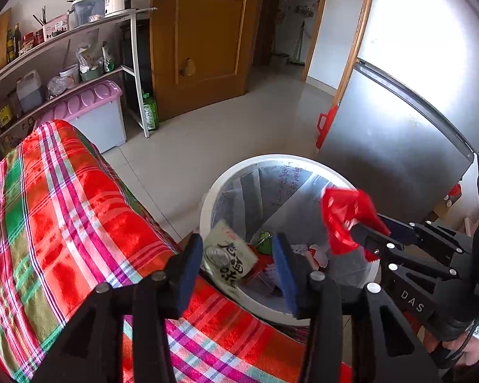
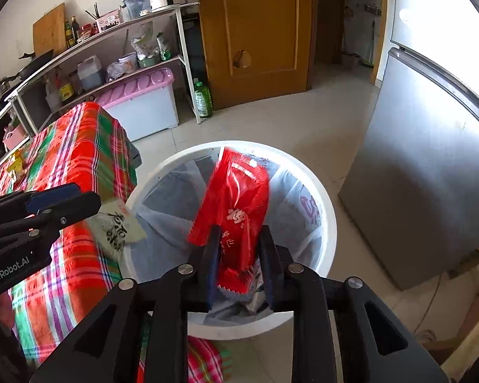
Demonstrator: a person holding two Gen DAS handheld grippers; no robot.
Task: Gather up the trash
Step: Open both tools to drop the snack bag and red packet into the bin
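Note:
A white bin [image 1: 271, 158] [image 2: 329, 223] with a grey liner stands on the floor beside the plaid-clothed table [image 1: 64, 207] [image 2: 79, 146]. My left gripper [image 1: 238, 242] [image 2: 87, 196] hangs over the bin's near edge with its jaws apart. A pale packet with black characters [image 1: 230, 261] [image 2: 118, 226] lies loose between and below them, clear of the right pad. My right gripper [image 2: 239, 229] [image 1: 367, 225] is over the bin too, jaws apart. A red wrapper [image 2: 236, 201] [image 1: 345, 217] stands between its fingers, blurred at the top. Other trash lies at the bin's bottom.
A silver fridge [image 1: 399, 127] [image 2: 431, 175] stands close to the right of the bin. Behind are a white shelf rack with bottles, a pink-lidded storage box [image 1: 95, 105] [image 2: 143, 92], a green bottle [image 2: 202, 99] and a brown door [image 1: 207, 38]. Tiled floor lies between.

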